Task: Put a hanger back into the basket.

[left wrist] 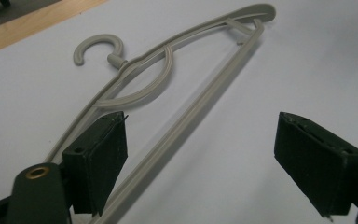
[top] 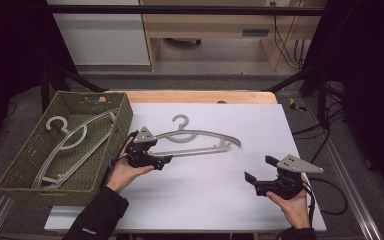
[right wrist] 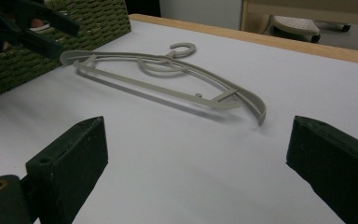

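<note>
- Far left, around 9 o'clock on the table: a green woven basket [top: 15,172] with one grey hanger [top: 72,145] already lying inside it, hook up toward the basket's 11 o'clock corner.
- Next over, the left gripper [top: 169,159] sits at the near-left end of the loose hanger [top: 200,142]. Jaws are released and wide apart, nothing pinched. In the left gripper view the hanger's bottom bar [left wrist: 186,126] runs up between them, right next to the left-hand jaw, and the other jaw is well off it.
- Middle of the white mat [top: 205,200]: that loose hanger lies flat, hook [top: 181,121] pointing to 12 o'clock, arms spread from about 9 to 3.
- Over at roughly 4 o'clock, the right gripper [top: 260,170] is held just above the mat, well apart from the hanger. Jaws released too, wide open with bare mat between them, aimed toward 10 o'clock at the hanger [right wrist: 168,77].
</note>
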`<state>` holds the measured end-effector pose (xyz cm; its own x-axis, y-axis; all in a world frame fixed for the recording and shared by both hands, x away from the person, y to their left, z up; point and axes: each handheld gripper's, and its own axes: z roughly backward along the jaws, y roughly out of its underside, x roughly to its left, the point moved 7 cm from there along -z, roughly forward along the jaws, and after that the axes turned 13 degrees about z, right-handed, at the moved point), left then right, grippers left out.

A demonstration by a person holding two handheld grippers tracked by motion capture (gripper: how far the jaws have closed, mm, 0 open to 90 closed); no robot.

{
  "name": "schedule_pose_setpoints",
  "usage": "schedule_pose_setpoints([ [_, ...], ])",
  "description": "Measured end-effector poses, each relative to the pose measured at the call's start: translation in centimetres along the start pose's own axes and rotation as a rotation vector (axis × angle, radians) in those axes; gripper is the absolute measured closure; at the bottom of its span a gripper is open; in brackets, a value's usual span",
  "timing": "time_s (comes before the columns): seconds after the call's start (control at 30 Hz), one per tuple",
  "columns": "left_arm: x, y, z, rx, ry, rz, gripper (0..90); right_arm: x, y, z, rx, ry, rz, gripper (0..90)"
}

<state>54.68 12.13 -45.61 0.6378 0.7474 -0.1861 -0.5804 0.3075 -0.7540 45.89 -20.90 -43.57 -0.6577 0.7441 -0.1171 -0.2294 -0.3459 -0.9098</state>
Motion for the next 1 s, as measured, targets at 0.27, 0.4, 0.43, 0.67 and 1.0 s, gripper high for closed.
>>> schedule_pose_setpoints([
  [0.27, 1.7, 0.8, -2.9, 0.063, -0.021, 0.008, 24.4, 0.1, 0.1, -0.2, 0.006, -0.002, -0.002, 5.6],
  [0.4, 2.4, 1.5, -4.2, 0.113, -0.057, -0.035, 26.9, 0.1, 0.2, -0.3, 0.010, -0.005, 0.001, 5.5],
  [0.43, 2.5, 1.6, -4.4, 0.115, -0.056, -0.037, 28.0, 0.2, 0.2, -0.3, 0.009, -0.007, 0.000, 5.5],
  [0.67, 3.4, 2.0, -5.6, 0.141, -0.076, -0.041, 37.6, 0.1, 0.2, -0.3, 0.008, -0.009, 0.001, 5.6],
  [1.0, 3.4, 2.5, -6.1, 0.196, -0.020, -0.026, 56.8, 0.1, 0.3, -0.4, 0.012, -0.012, 0.004, 5.7],
])
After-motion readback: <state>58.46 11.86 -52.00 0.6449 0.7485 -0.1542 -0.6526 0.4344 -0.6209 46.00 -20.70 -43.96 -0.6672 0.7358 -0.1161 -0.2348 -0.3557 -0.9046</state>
